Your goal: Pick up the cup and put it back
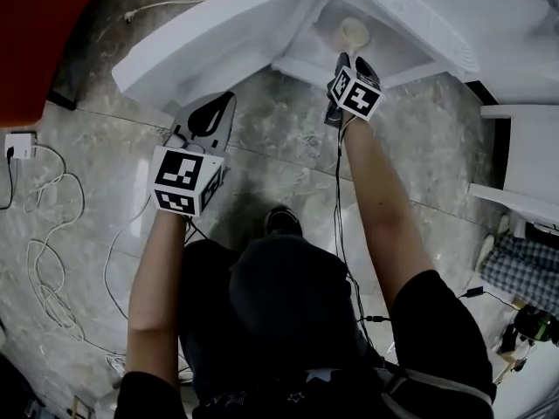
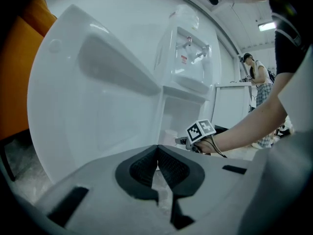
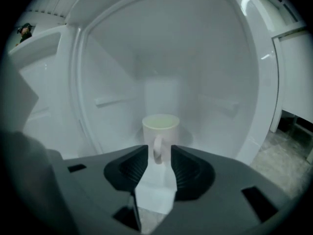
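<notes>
Head view: left gripper (image 1: 218, 112) is over the marbled floor (image 1: 279, 168), just outside the open white door (image 1: 201, 55). Right gripper (image 1: 344, 63) reaches into the low compartment (image 1: 397, 55). The cup (image 1: 355, 31) stands upright on the compartment floor, just ahead of its tips.

Left gripper view: jaws together, tips meeting, nothing between them. Door panel (image 2: 93, 87) fills the left. Water dispenser (image 2: 188, 58) sits above the compartment. The right gripper's marker cube (image 2: 200, 130) shows at the opening.

Right gripper view: right gripper (image 3: 160, 153) jaws apart. Cup (image 3: 160, 127) is centred and upright, handle (image 3: 157, 150) facing the camera and lying in the gap between the tips. Pads do not look pressed on it.
</notes>
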The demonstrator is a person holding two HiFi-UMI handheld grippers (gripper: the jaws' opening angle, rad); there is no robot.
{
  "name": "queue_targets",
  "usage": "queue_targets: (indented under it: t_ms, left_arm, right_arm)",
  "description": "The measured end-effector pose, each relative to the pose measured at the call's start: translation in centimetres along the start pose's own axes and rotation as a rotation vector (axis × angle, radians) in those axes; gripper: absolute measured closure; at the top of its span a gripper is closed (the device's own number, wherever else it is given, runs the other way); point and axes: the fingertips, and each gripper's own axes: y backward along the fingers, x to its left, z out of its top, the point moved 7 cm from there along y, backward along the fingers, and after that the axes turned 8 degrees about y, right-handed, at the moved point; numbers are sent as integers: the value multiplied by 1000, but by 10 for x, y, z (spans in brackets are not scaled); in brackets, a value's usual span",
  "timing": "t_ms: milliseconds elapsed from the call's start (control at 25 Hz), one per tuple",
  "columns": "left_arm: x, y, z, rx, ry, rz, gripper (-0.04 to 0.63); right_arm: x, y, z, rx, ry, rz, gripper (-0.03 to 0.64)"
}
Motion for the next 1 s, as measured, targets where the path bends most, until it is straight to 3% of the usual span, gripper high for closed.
queue_targets:
  t_ms: [240, 360, 400, 520, 720, 1000]
  left_arm:
    - [3, -12, -8, -9, -15, -13, 586]
    - [7, -16, -11, -14, -25, -11, 586]
    - [8, -16, -13, -13, -23, -8, 586]
    - [9, -10, -14, 0, 0, 13, 586]
    - [-7, 28, 7, 50, 106, 19, 586]
    - [-58, 105, 69, 128, 132, 13, 584]
  right_arm:
    - [-2, -26, -4, 26, 18, -40, 482]
    - [-2, -33, -1, 37, 62, -47, 520]
    - [-2, -33, 0, 46, 71, -54, 561]
    - [-4, -24, 4, 52, 57, -45, 569]
    - [8, 27, 20, 125, 92, 37, 572]
    - [36, 156, 52, 222, 113, 140, 574]
